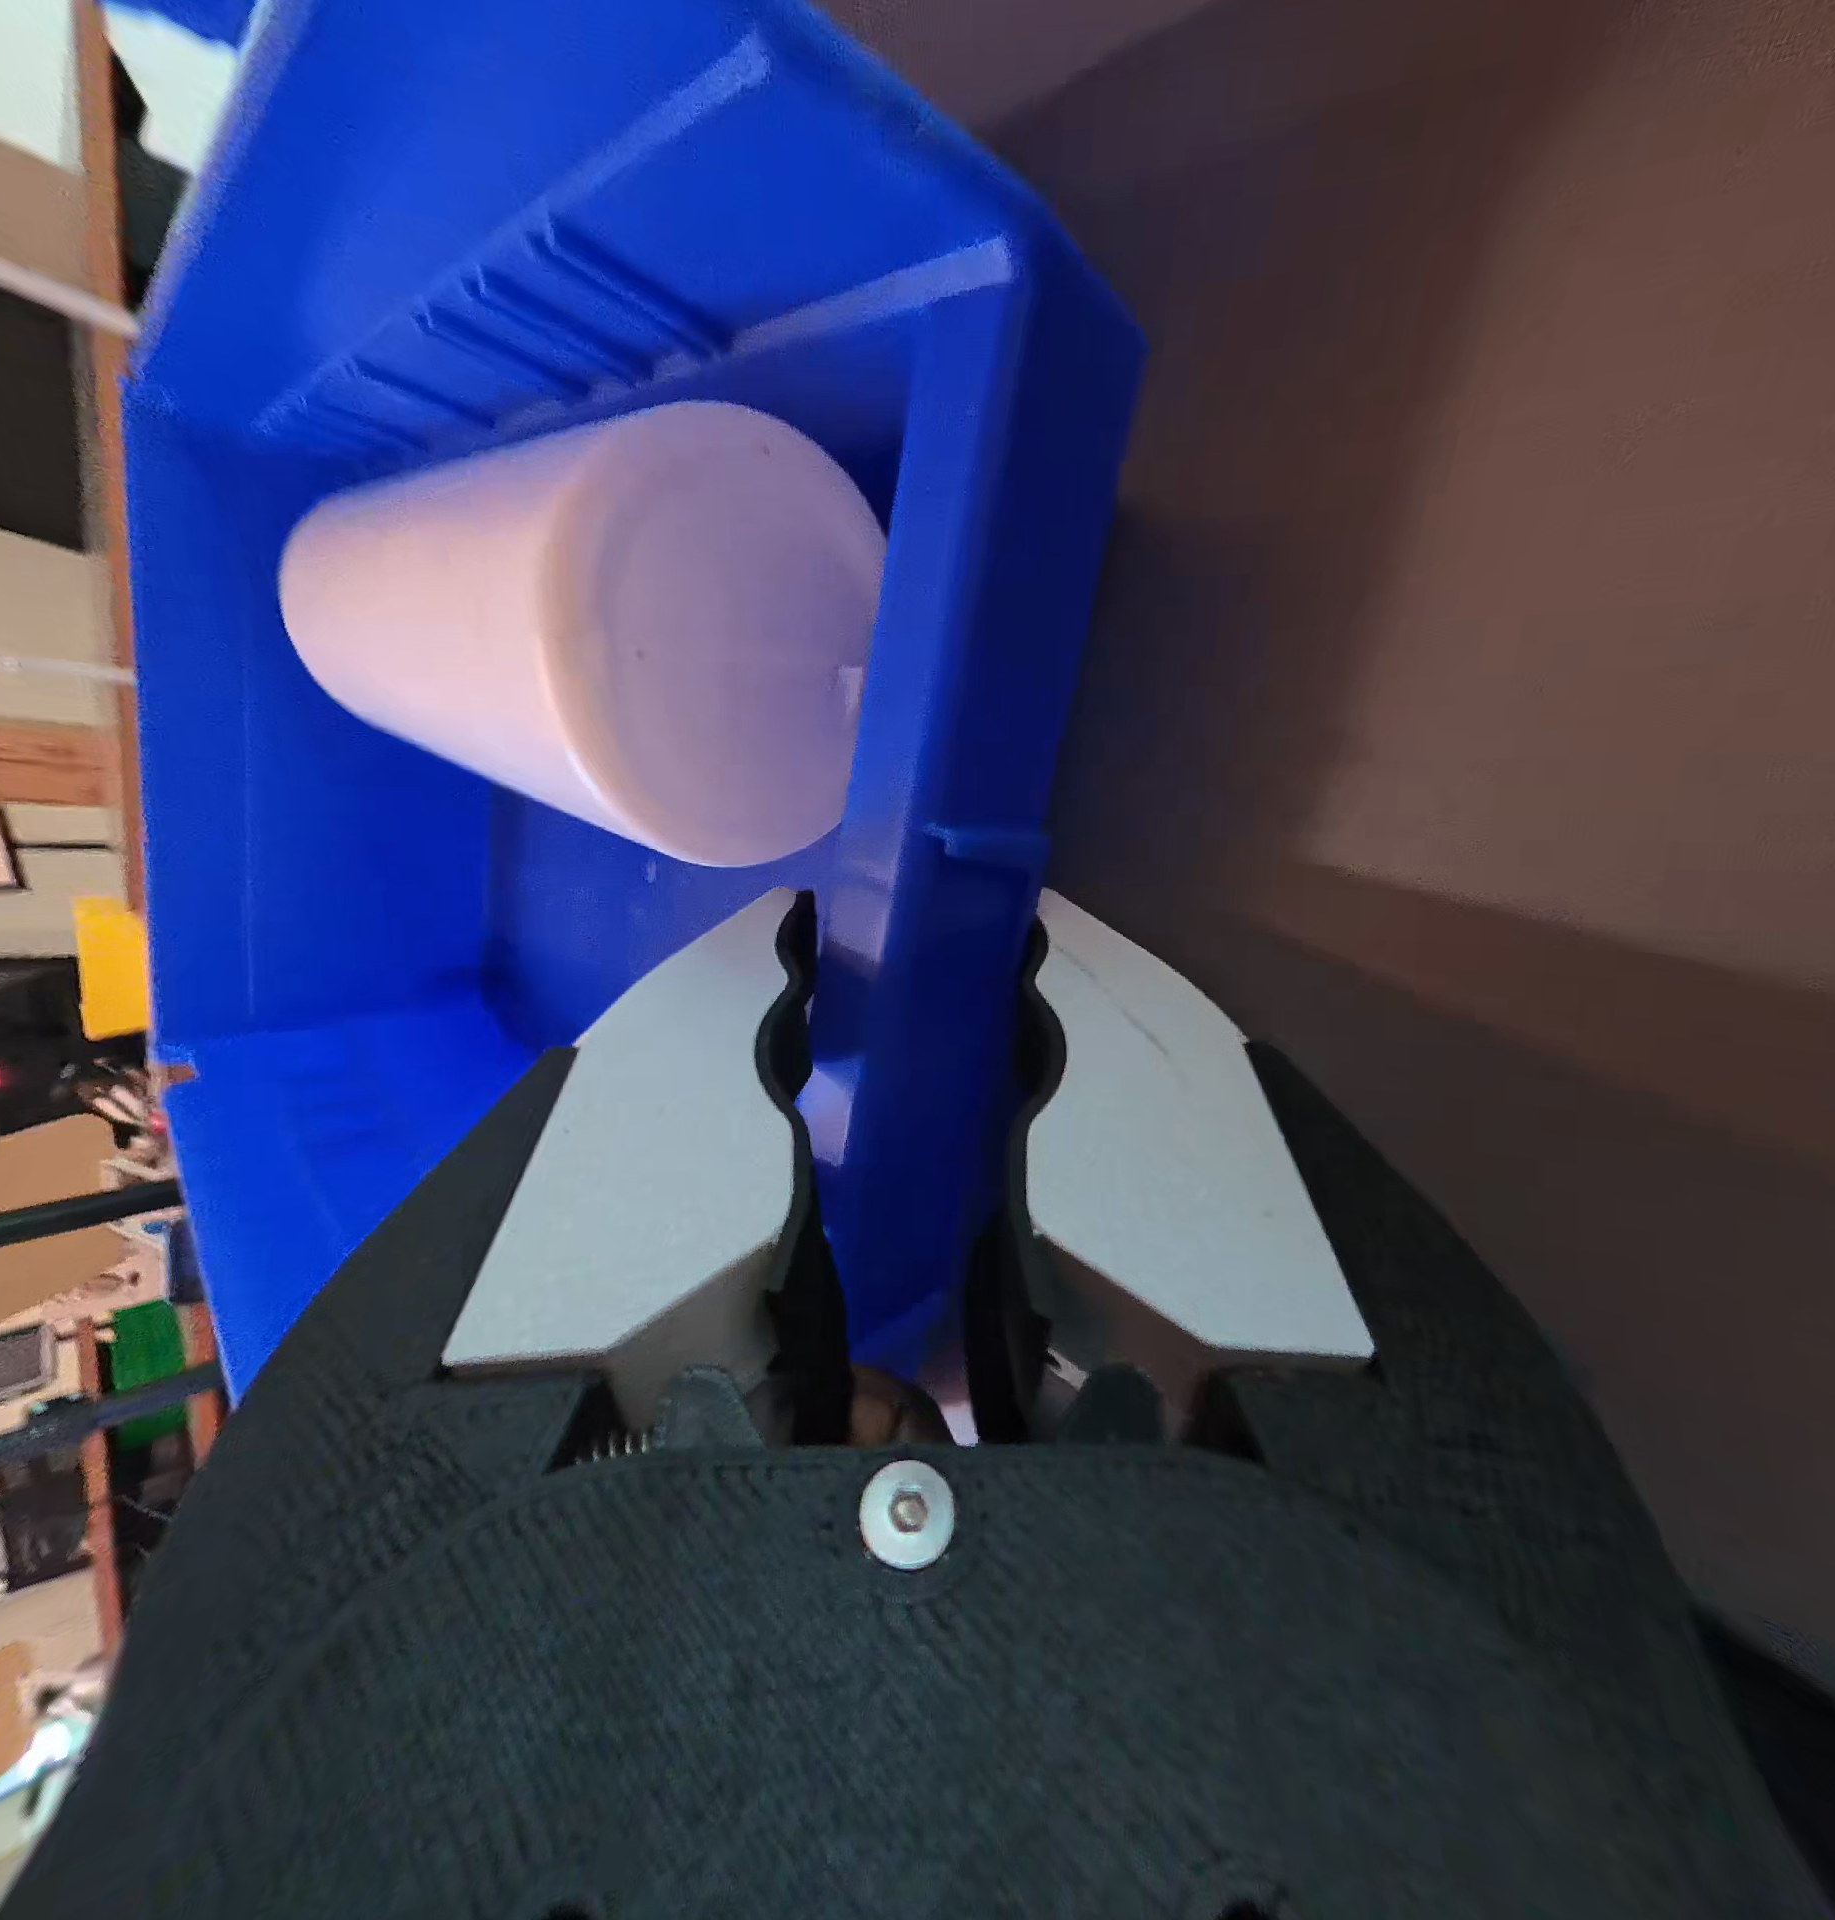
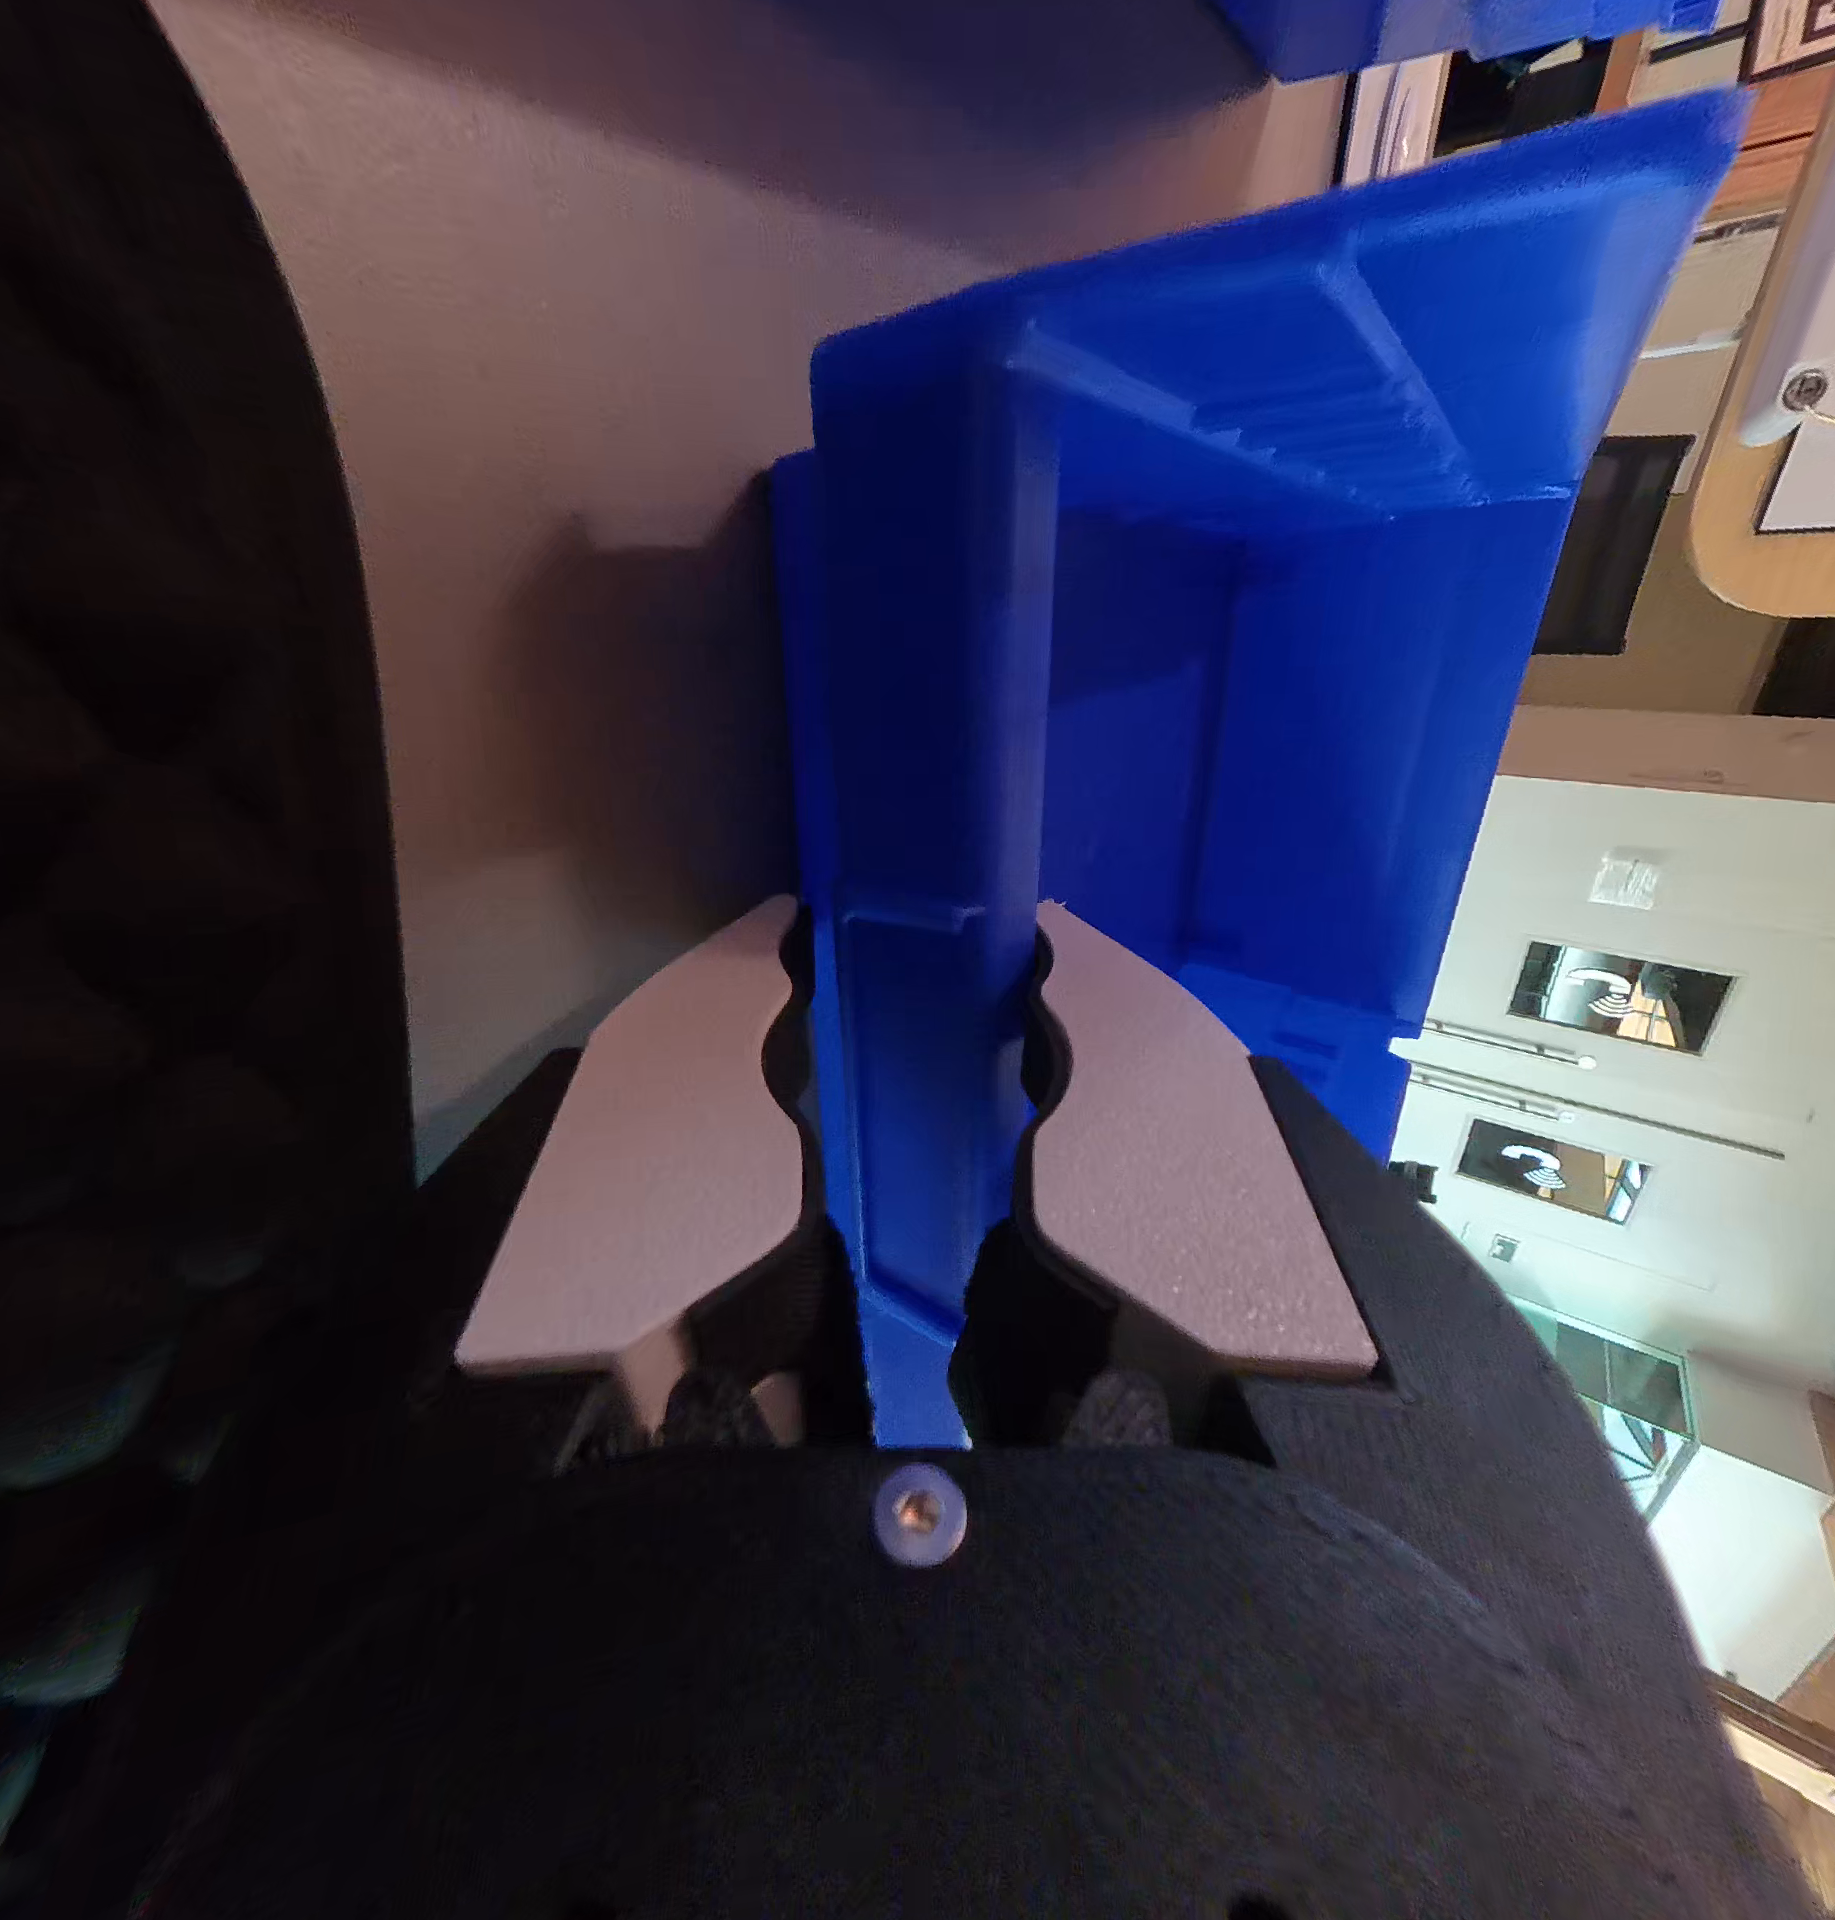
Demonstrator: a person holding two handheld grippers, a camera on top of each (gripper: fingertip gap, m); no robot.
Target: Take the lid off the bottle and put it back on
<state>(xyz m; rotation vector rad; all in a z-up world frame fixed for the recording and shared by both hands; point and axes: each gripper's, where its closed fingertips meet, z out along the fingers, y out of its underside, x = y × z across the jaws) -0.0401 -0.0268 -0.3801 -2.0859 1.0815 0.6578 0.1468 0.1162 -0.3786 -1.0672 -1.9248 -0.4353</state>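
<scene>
Both claws (image 1: pixel 918 1039) (image 2: pixel 918 1039) clamped, level

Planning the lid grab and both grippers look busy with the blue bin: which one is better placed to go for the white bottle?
Probably left. The left gripper clamps the blue bin's wall right beside the white bottle lying inside. The right gripper clamps another wall, and its view shows no bottle. Either must let go first.

A blue plastic bin (image 1: pixel 601 249) is seen tilted in the left wrist view, with ribbed ridges moulded along one inner wall and a thick rim. In the right wrist view a blue bin (image 2: pixel 1308 665) of the same kind is shown, its inside bare. A brownish surface (image 1: pixel 1464 520) lies behind both. Blurred room furnishings are seen at the edges, among them a yellow object (image 1: pixel 111 966) and a green object (image 1: pixel 147 1361).
</scene>
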